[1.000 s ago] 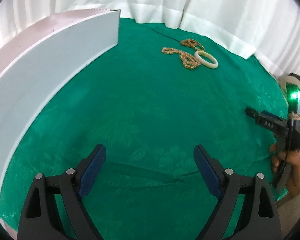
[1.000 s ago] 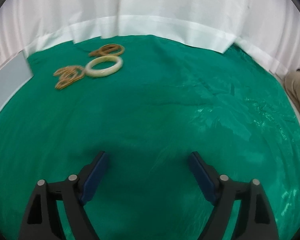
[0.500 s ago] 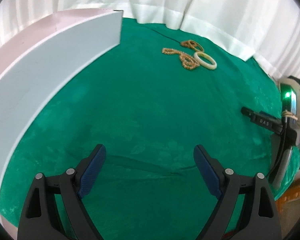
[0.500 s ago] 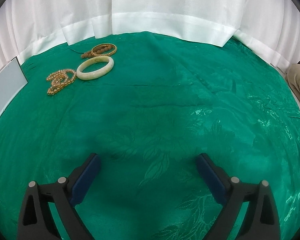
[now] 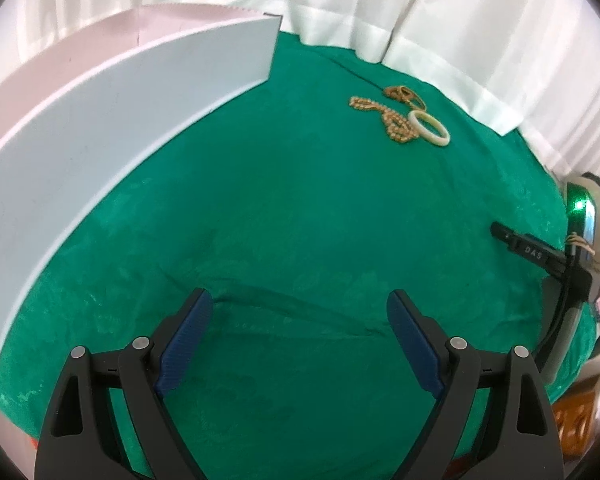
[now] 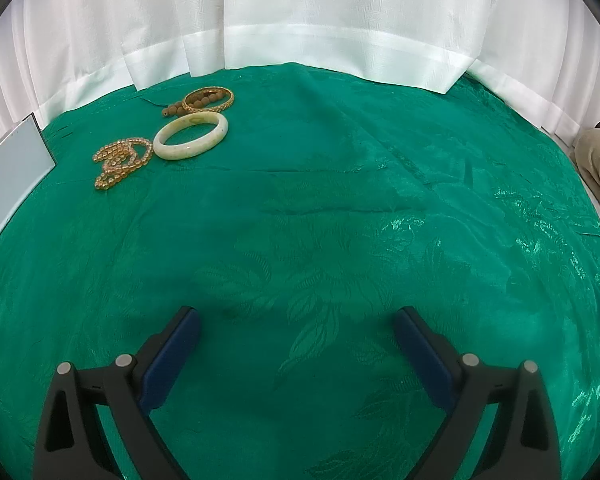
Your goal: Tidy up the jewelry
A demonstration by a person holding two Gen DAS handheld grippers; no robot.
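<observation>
Jewelry [image 6: 188,136] untouched, hand-held grippers tilted down, open

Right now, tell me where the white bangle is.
In the right wrist view the white bangle lies far left on the green cloth, between the gold bangle behind it and the bead strand to its left.

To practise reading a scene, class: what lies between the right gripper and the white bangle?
Only bare green cloth separates the open right gripper from the white bangle, as the right wrist view shows.
</observation>
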